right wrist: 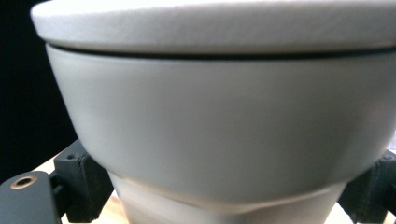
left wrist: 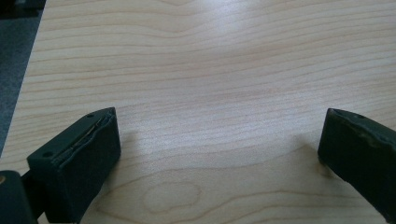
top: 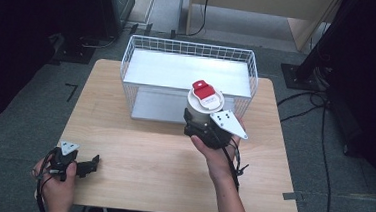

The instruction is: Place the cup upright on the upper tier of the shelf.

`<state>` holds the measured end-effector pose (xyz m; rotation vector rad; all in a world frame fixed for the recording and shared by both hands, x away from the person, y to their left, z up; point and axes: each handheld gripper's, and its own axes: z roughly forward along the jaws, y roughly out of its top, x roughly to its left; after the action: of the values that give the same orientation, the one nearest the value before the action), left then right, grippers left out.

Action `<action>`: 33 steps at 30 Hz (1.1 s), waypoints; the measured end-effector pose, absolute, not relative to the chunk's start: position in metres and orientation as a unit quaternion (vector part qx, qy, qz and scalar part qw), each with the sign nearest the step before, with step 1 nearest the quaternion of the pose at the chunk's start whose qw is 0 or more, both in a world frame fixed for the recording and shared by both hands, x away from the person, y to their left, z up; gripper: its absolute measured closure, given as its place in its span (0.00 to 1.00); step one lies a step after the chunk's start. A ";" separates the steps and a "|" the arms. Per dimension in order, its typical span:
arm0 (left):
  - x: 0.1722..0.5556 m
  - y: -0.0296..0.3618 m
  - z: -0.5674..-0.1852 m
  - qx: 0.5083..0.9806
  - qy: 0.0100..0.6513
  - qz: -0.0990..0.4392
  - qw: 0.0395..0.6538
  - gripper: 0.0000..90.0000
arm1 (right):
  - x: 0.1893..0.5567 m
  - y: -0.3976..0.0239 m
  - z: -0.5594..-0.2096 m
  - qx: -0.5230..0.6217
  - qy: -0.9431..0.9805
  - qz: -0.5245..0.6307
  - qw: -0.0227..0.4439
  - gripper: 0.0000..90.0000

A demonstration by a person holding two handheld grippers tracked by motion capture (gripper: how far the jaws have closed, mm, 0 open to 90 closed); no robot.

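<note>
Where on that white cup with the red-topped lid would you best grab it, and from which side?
Grip the white cup around its narrower lower body, coming in level from the person's side, as the right gripper does now. The wall tapers downward and the wide lid overhangs it, so jaws closed below the flare probably cannot slide up. The left gripper rests open on the table.

You have a light wooden tabletop [top: 136,172] on grey carpet [top: 8,143]; black cables [top: 320,120] trail across the floor at the right.
</note>
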<state>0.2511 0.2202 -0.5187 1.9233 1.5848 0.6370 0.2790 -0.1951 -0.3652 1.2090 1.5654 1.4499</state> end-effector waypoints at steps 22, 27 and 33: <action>0.251 0.220 -0.519 0.718 0.591 0.238 0.281 0.00 | 0.319 -0.195 -0.306 0.444 0.569 0.574 0.386 0.10; 0.251 0.220 -0.519 0.718 0.591 0.238 0.281 0.00 | 0.331 -0.193 -0.300 0.444 0.565 0.576 0.390 0.10; 0.251 0.220 -0.519 0.717 0.591 0.238 0.281 0.00 | 0.353 -0.189 -0.299 0.451 0.568 0.564 0.394 0.10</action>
<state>0.2512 0.2201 -0.5188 1.9218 1.5844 0.6388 0.3531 -0.1890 -0.2993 1.1450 1.4415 1.4295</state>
